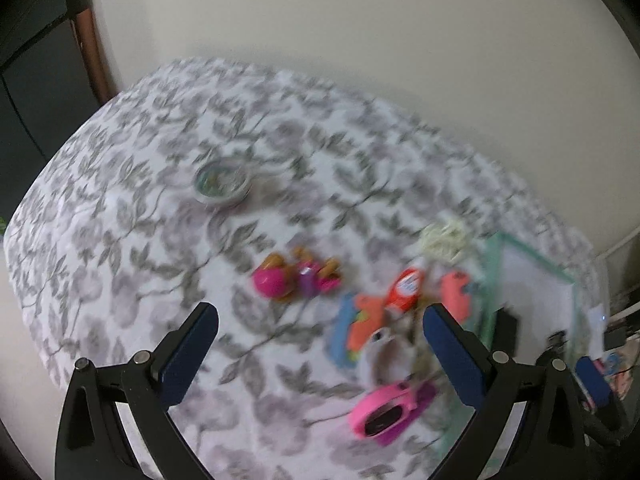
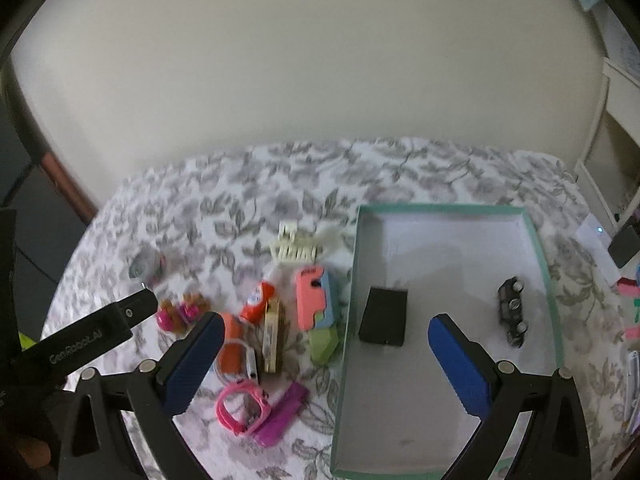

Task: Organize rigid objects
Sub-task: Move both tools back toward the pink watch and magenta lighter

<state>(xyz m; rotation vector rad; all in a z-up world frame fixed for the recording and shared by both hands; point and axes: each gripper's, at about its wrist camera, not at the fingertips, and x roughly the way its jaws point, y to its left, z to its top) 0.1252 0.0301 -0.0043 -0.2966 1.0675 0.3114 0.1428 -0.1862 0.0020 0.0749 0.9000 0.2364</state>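
Two things already lie in the teal box — a black block and a dark toy car — so it seems to be the collecting place. Just beside its left wall sits the unsorted pile: pink watch, purple comb, orange packet, white comb. Both the right gripper and left gripper hover wide open, empty, over the flowered bench.

Teal box w/ black block, toy car.
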